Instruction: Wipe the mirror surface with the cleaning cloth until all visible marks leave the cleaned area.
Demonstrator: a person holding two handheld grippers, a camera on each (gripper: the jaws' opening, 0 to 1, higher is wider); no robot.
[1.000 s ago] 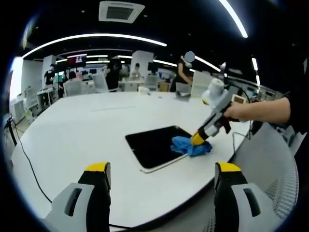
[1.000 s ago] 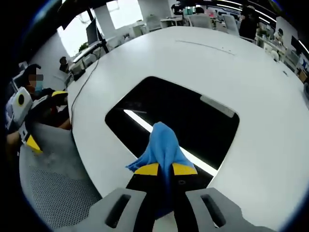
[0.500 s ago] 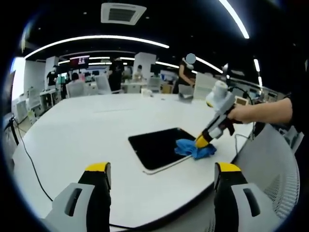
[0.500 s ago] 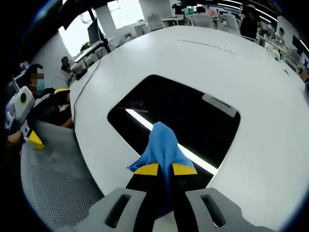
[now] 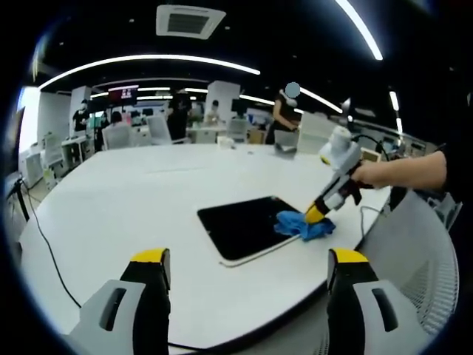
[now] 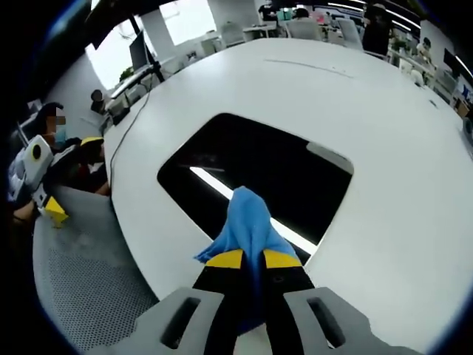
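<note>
Mirror wipe, in progress
Right gripper (image 6: 253, 259) clamps cloth (image 6: 247, 218) against mirror (image 6: 288, 177) for wiping; left gripper (image 5: 247, 270) released, clear.

A large white round table (image 5: 133, 200) is sitting in an open-plan office. Long ceiling light strips (image 5: 148, 58) are glowing overhead beside a square air vent (image 5: 186, 19). Desks and white chairs (image 5: 157, 127) are standing behind, a mesh chair (image 5: 417, 251) nearby, and bright windows (image 6: 186, 18) are shining.
</note>
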